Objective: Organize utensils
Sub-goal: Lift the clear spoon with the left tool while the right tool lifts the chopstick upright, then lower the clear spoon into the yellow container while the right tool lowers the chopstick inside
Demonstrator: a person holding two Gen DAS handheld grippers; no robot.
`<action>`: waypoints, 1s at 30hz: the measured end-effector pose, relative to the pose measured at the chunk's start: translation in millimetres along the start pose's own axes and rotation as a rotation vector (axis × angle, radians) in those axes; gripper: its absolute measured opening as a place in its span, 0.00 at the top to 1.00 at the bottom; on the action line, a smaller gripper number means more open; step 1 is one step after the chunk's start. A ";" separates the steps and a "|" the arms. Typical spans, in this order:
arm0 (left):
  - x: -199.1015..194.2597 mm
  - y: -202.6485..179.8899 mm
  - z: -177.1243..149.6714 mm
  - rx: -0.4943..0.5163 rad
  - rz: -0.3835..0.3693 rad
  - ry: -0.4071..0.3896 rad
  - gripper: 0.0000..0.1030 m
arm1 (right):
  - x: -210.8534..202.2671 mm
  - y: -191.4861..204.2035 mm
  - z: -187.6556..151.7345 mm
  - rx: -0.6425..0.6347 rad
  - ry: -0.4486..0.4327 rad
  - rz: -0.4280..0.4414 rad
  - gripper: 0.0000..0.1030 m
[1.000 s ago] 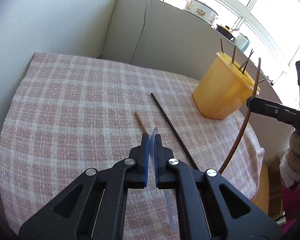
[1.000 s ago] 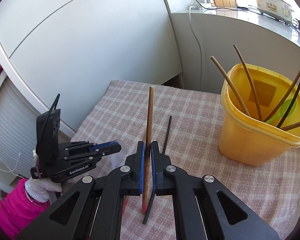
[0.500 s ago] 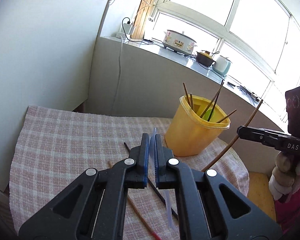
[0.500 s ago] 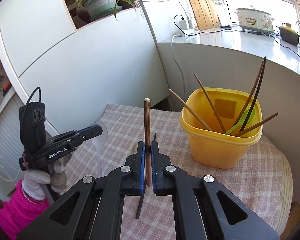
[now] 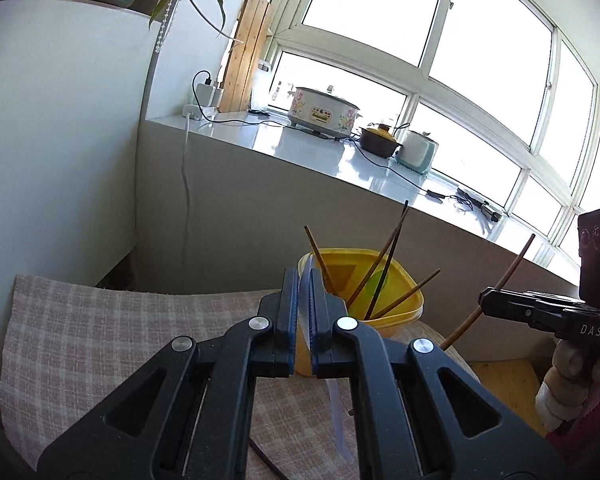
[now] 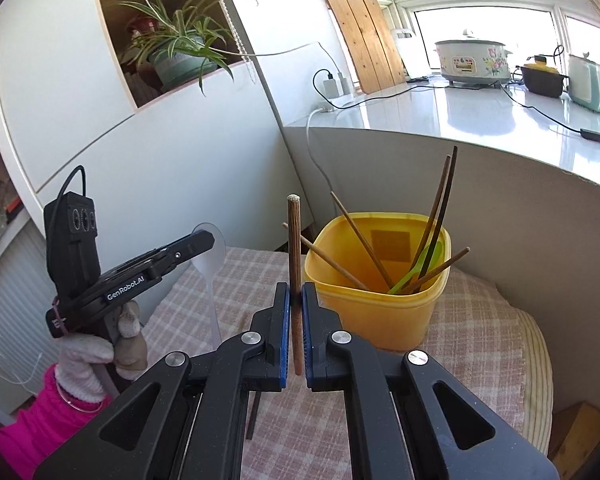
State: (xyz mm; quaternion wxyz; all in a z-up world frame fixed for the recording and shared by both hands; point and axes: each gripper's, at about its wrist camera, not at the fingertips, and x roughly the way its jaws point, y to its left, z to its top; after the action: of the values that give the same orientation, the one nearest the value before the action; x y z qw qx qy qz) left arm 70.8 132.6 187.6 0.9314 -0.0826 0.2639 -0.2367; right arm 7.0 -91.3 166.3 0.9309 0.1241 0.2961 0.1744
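Note:
My left gripper is shut on a clear plastic spoon, held above the checked cloth; in the right wrist view the spoon's bowl sticks up past that gripper. My right gripper is shut on a brown wooden chopstick, held upright just left of the yellow tub. The tub holds several chopsticks and a green spoon. In the left wrist view the tub lies just beyond my left fingers, and the right gripper with its chopstick is at the right.
A dark chopstick lies on the pink checked tablecloth below my right gripper. A grey counter behind the table carries a cooker, pots and cables. A white cabinet with a plant stands at the left.
Both grippers have risen and tilted up, moving closer to the yellow tub with the spoon and the chopstick still held. The table now sits lower in both views.

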 end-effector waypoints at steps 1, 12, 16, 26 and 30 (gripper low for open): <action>3.8 -3.1 3.4 0.005 0.002 -0.007 0.98 | -2.6 -3.2 2.7 0.004 -0.009 -0.002 0.96; 41.5 -29.6 33.9 0.040 0.005 -0.039 0.98 | -27.5 -16.8 31.7 0.010 -0.107 -0.024 0.96; 51.9 -36.9 44.2 0.042 0.012 -0.054 0.98 | -30.8 -21.9 39.9 0.013 -0.131 -0.023 0.96; 70.3 -42.6 58.8 0.029 0.028 -0.077 0.98 | -37.3 -32.4 55.7 0.023 -0.172 -0.025 0.96; 78.4 -44.2 62.1 0.033 0.053 -0.093 0.98 | -39.0 -38.5 60.7 0.031 -0.185 -0.038 0.96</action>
State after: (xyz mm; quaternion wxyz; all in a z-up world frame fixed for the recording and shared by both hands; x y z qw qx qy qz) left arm 144.8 57.8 217.1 0.9498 -0.0709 0.2186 -0.2122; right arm 23.0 -149.5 221.5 0.9553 0.1486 0.2138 0.1400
